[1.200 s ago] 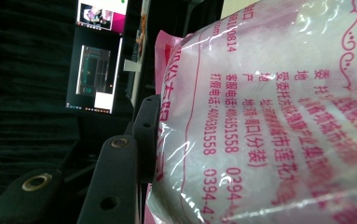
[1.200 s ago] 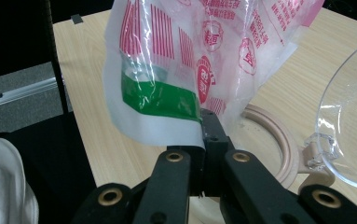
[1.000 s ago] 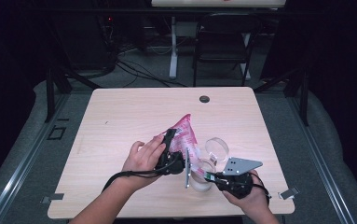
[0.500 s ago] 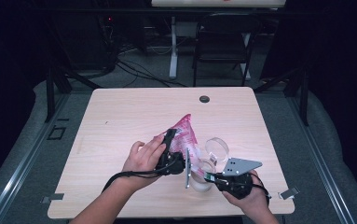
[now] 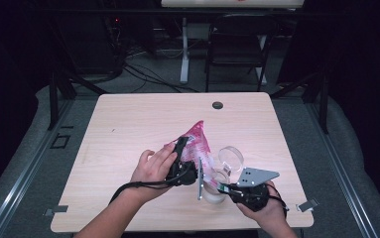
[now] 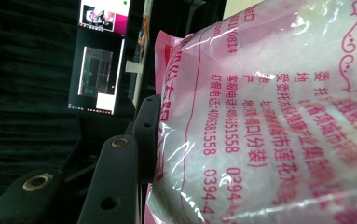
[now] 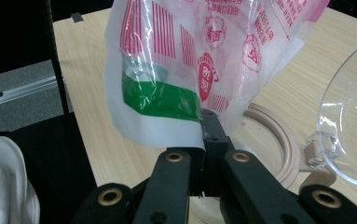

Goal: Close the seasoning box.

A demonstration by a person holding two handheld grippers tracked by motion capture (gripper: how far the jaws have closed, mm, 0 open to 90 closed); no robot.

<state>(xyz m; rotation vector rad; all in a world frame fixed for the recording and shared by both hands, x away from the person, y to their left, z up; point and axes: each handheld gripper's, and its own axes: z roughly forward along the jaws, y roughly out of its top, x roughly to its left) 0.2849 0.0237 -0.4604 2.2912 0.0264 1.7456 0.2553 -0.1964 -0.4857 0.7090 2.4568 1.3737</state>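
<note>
Here we've got both grippers working near the front edge of the counter [image 5: 128,124], right of centre. Our left gripper [image 5: 185,161] is clamped on the pink printed bag [image 5: 197,141] — in the left gripper view the bag [image 6: 269,112] bulges against the black jaw and covers most of the frame. The bag stands tilted, its point aimed toward the back of the counter.

Our right gripper [image 5: 222,188] is clenched on the bag's lower corner; in the right gripper view the jaws are pinched together on the white-and-green edge of the plastic [image 7: 167,93]. Just below and right of that corner sits a round container w/ a beige rim [image 7: 278,135], its clear lid [image 7: 353,126] flipped open beside it. From the high view the lid [image 5: 231,157] is just right of the bag.

Room to move: the back half and left side of the counter are bare wood, apart from a small dark grommet [image 5: 218,105] near the back edge. Our right hand [image 5: 264,203] is close to the front-right corner — little margin there.
</note>
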